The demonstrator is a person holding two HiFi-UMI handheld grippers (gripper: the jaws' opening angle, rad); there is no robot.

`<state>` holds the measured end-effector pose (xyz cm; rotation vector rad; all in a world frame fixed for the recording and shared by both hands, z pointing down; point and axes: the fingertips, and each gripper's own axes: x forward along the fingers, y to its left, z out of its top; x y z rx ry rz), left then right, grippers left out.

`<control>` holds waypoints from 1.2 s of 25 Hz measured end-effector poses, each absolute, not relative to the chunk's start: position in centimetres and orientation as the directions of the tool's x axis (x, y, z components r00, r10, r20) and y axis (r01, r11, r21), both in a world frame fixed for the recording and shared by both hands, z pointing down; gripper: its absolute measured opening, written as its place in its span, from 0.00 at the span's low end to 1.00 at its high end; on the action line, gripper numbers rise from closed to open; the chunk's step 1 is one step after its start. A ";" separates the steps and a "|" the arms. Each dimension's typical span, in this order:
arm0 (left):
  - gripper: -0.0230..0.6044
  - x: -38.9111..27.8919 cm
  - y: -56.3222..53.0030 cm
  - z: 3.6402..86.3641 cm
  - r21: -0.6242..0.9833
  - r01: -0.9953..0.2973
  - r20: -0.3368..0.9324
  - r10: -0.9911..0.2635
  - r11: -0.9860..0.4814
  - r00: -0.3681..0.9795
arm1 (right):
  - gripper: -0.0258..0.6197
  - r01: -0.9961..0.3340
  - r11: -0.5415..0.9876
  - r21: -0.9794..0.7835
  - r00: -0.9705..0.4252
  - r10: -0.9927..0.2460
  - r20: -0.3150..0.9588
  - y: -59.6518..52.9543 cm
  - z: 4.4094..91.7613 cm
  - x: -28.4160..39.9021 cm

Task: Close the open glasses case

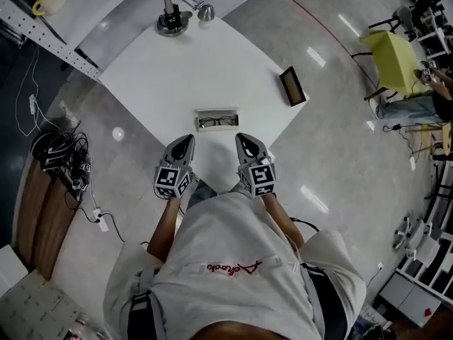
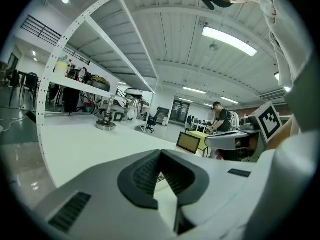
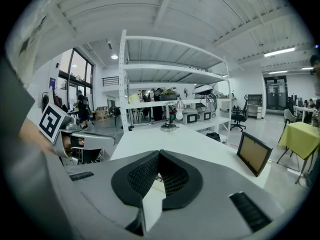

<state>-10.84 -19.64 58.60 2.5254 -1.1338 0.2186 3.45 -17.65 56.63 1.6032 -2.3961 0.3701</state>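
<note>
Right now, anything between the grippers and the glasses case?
Nothing visible. Only bare table separates the case from the left gripper and right gripper; the frame and lamp stand well clear.

A white table is standing on a glossy grey floor; ceiling lights are glowing overhead, and cables are lying on the floor at the left.

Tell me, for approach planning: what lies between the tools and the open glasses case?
Nothing: the head view shows only bare table between the left tool, right tool and glasses case.
</note>
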 end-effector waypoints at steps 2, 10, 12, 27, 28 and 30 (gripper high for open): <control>0.08 -10.6 -19.6 58.6 0.257 -0.762 0.288 -0.706 -0.594 0.647 | 0.06 -0.918 0.387 -0.081 -0.391 -0.858 0.333 -17.8 56.8 3.9; 0.08 -9.9 -19.2 59.8 0.244 -0.794 0.330 -0.722 -0.557 0.608 | 0.06 -0.899 0.428 -0.098 -0.433 -0.830 0.351 -18.3 57.9 5.0; 0.08 -9.6 -18.9 60.3 0.246 -0.797 0.345 -0.718 -0.552 0.604 | 0.06 -0.894 0.434 -0.109 -0.443 -0.821 0.361 -18.0 58.4 5.2; 0.08 -7.6 -15.8 65.0 0.293 -0.793 0.428 -0.668 -0.534 0.608 | 0.06 -0.877 0.442 -0.186 -0.474 -0.741 0.475 -13.8 64.2 5.9; 0.08 -7.5 -15.8 65.1 0.294 -0.792 0.429 -0.667 -0.534 0.609 | 0.06 -0.876 0.444 -0.189 -0.477 -0.736 0.480 -13.6 64.4 5.8; 0.08 -7.3 -15.7 65.2 0.296 -0.791 0.430 -0.665 -0.535 0.611 | 0.06 -0.873 0.447 -0.194 -0.481 -0.727 0.490 -13.3 64.9 5.7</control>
